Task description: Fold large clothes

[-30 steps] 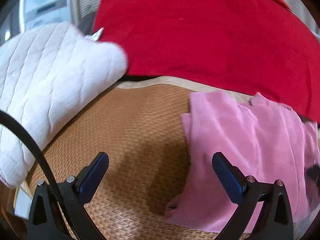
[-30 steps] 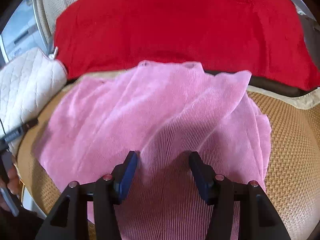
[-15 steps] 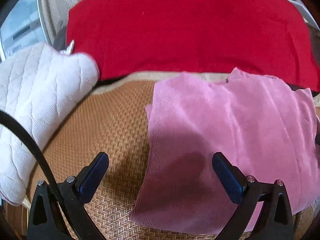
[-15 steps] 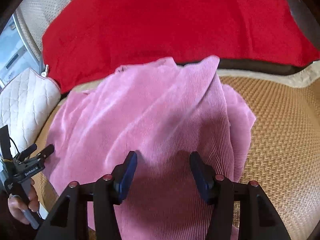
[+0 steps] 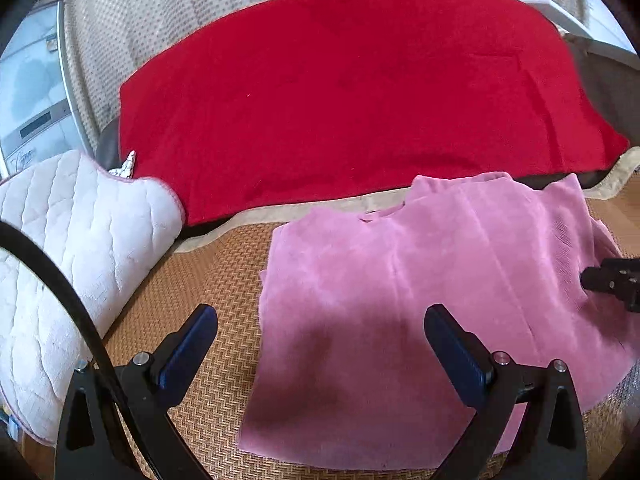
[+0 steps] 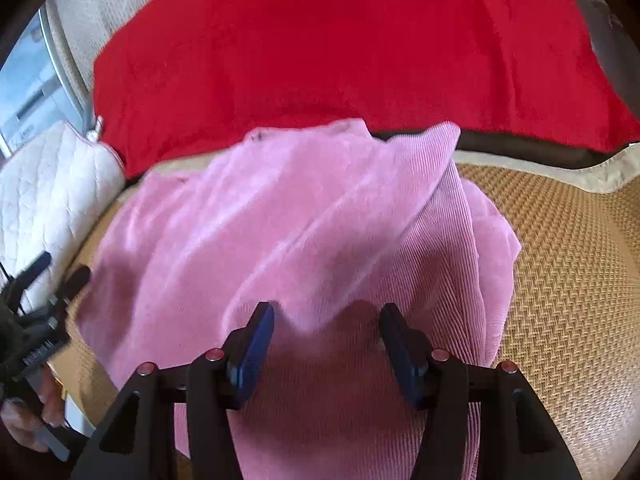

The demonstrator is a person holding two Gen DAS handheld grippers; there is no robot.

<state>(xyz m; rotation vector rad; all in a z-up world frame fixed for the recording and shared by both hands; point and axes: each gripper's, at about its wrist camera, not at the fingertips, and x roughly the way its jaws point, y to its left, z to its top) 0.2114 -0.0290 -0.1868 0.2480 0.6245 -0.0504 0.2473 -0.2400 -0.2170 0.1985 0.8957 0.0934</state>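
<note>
A pink corduroy garment (image 5: 420, 300) lies spread on a woven mat (image 5: 200, 272); its far corners reach the mat's beige edge. My left gripper (image 5: 320, 332) is open wide just above the garment's near left part, with nothing held. In the right wrist view the garment (image 6: 280, 220) is rumpled, and a raised fold runs from its far corner down between the fingers. My right gripper (image 6: 326, 320) stands half open over that fold; the pads do not press on it. It also shows at the garment's right edge as the right gripper (image 5: 608, 284).
A red blanket (image 5: 360, 92) drapes over the beige backrest (image 5: 140, 20) behind the mat. A white quilted cushion (image 5: 72, 260) sits at the left. Bare mat (image 6: 568, 280) lies right of the garment. A person's hand (image 6: 24, 420) holds the left gripper (image 6: 44, 304).
The left gripper swung right, from over bare mat to over the garment's left part, still open. The right gripper stayed over the fold with its jaws unchanged.
</note>
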